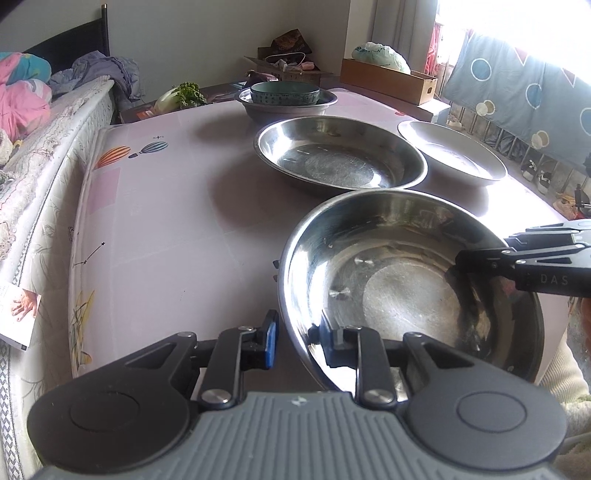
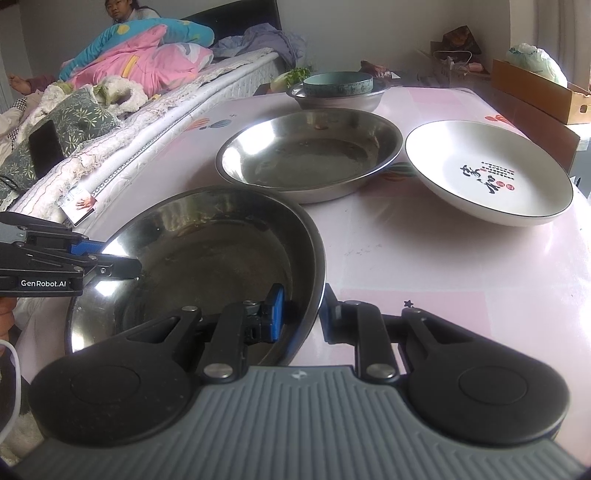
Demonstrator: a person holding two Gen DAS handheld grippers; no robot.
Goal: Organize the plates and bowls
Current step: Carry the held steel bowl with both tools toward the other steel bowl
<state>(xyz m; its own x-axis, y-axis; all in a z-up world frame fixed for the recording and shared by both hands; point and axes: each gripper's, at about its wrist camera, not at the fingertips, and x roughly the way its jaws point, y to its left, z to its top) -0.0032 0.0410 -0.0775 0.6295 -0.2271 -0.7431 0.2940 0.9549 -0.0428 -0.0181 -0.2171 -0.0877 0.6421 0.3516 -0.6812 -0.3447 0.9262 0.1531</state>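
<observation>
A steel plate [image 1: 406,291] sits near the table's front edge, held from both sides. My left gripper [image 1: 299,341] straddles its left rim, one finger outside and one inside, and looks shut on it. My right gripper [image 2: 306,310] straddles the plate's [image 2: 207,258] right rim the same way. Each gripper shows in the other's view, the right one [image 1: 480,264] and the left one [image 2: 122,264]. Behind lies a second steel plate [image 2: 310,155], a white plate with black writing [image 2: 487,173], and a teal bowl [image 2: 338,84] inside a steel bowl [image 2: 340,99].
The pink patterned tabletop [image 1: 177,221] has a bed with bedding [image 2: 110,92] along its left side. A cardboard box [image 2: 539,92] with a bag and a vegetable [image 1: 181,96] sit beyond the far edge. A person [image 2: 118,9] is at the back.
</observation>
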